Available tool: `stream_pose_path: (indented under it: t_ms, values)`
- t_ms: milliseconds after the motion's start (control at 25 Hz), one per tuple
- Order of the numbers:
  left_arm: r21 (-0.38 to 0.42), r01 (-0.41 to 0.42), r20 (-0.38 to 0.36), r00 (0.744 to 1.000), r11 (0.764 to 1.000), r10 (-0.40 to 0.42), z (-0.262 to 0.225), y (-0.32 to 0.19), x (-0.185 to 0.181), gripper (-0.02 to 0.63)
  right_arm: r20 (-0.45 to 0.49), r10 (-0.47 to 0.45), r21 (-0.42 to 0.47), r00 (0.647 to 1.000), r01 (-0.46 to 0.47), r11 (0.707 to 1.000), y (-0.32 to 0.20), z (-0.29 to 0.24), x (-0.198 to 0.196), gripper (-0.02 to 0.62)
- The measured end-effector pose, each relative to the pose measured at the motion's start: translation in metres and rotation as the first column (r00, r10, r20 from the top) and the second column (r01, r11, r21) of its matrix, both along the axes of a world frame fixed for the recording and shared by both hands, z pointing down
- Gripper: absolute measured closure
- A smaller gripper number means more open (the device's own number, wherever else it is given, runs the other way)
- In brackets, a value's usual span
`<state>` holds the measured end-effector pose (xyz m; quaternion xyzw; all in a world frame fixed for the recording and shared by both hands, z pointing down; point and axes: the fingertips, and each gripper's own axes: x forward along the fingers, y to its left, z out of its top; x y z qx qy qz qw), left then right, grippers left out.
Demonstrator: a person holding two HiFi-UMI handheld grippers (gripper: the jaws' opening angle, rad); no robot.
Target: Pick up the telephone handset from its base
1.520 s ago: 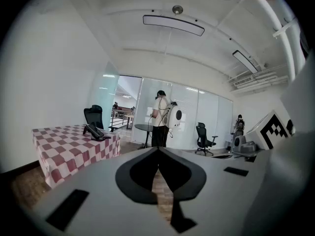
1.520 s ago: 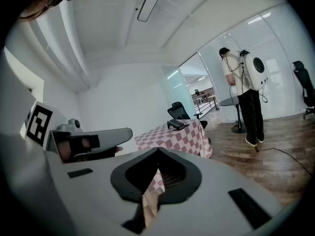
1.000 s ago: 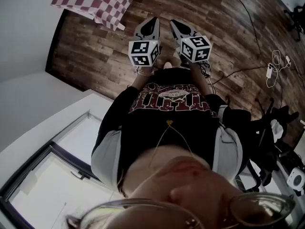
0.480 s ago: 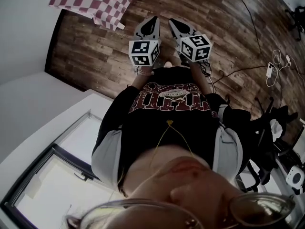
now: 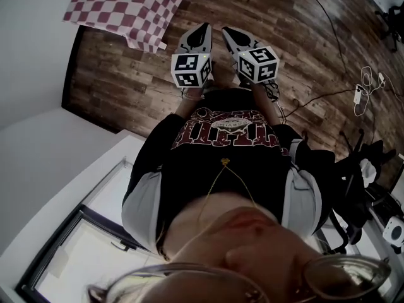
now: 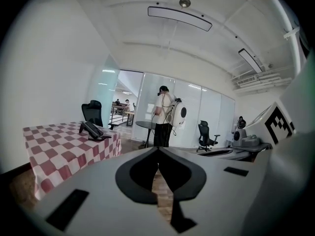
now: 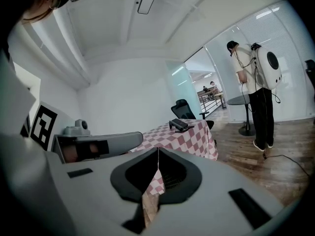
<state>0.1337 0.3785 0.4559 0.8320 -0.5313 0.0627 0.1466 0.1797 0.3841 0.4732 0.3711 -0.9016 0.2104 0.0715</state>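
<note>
The black telephone [image 6: 93,130] stands on a table with a red-and-white checked cloth [image 6: 59,149], its handset lying on the base. It looks small and far off in the left gripper view. The right gripper view shows the same telephone [image 7: 179,124] on the cloth [image 7: 177,140]. In the head view only a corner of the cloth [image 5: 126,8] shows, and the telephone is out of frame. My left gripper [image 5: 202,29] and right gripper [image 5: 227,31] are held side by side in front of the person's body, short of the table. Both are shut with nothing in them.
A person with a white backpack unit [image 6: 165,114] stands by a round table [image 6: 147,125] beyond the checked one. Office chairs [image 6: 92,113] stand around. Cables [image 5: 363,87] trail over the wooden floor at the right. A white wall [image 5: 31,49] runs along the left.
The checked cloth has slid further into the head view as the person and both grippers moved toward the table. Both grippers have stayed shut.
</note>
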Motion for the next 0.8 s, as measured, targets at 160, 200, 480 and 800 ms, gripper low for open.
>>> stream_pose_path:
  t_ms: [160,200,480,800]
  values:
    - [-0.001,-0.013,0.001,1.000,1.000,0.013,0.001,-0.021,-0.010,0.595,-0.003,-0.001,0.003,1.000,0.001,1.000,-0.022,-0.002,-0.014,0.577]
    - [0.000,-0.014,0.002,1.000,1.000,0.014,0.001,-0.027,-0.013,0.595,-0.004,-0.001,0.006,1.000,0.001,1.000,-0.027,-0.002,-0.017,0.577]
    - [-0.001,-0.022,0.012,1.000,1.000,0.022,0.003,-0.061,-0.033,0.595,0.002,0.008,0.011,1.000,-0.008,1.000,-0.060,-0.001,-0.040,0.577]
    - [-0.012,-0.029,0.021,0.999,1.000,0.029,0.007,-0.082,-0.054,0.595,0.007,0.019,0.015,1.000,-0.019,1.000,-0.084,0.000,-0.064,0.577]
